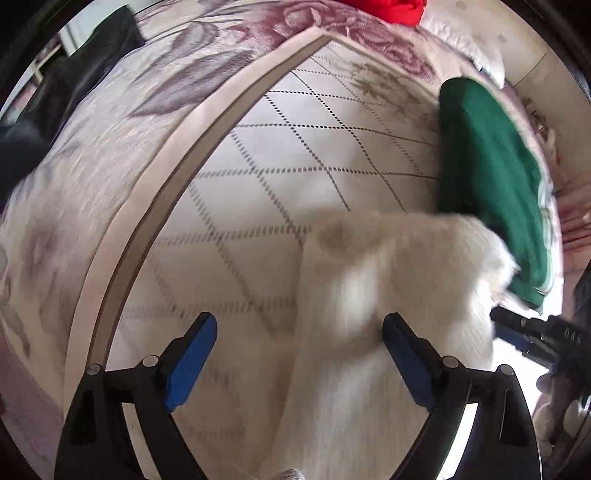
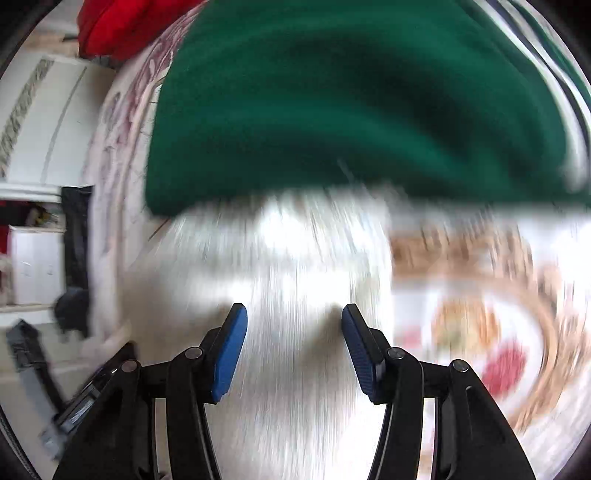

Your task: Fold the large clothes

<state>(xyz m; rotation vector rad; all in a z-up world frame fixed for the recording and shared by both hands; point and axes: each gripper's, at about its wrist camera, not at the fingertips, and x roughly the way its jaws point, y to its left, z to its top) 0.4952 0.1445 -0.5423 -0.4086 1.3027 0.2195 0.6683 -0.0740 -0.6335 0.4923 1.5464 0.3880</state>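
Note:
A fluffy white garment (image 1: 388, 295) lies on the cream quilted bedcover (image 1: 280, 155), blurred by motion. My left gripper (image 1: 299, 328) is open above its left edge, with nothing between the blue pads. My right gripper (image 2: 293, 321) is open over the same white garment (image 2: 295, 332), and it also shows at the right edge of the left wrist view (image 1: 517, 328). A folded green garment (image 1: 487, 177) lies just beyond the white one; in the right wrist view the green garment (image 2: 351, 103) fills the top.
A red garment (image 1: 388, 9) lies at the bed's far end. A floral purple blanket (image 1: 110, 129) borders the cover on the left, with a dark garment (image 1: 55, 96) beyond. A patterned cloth (image 2: 498, 332) lies to the right. White furniture (image 2: 48, 129) stands off the bed.

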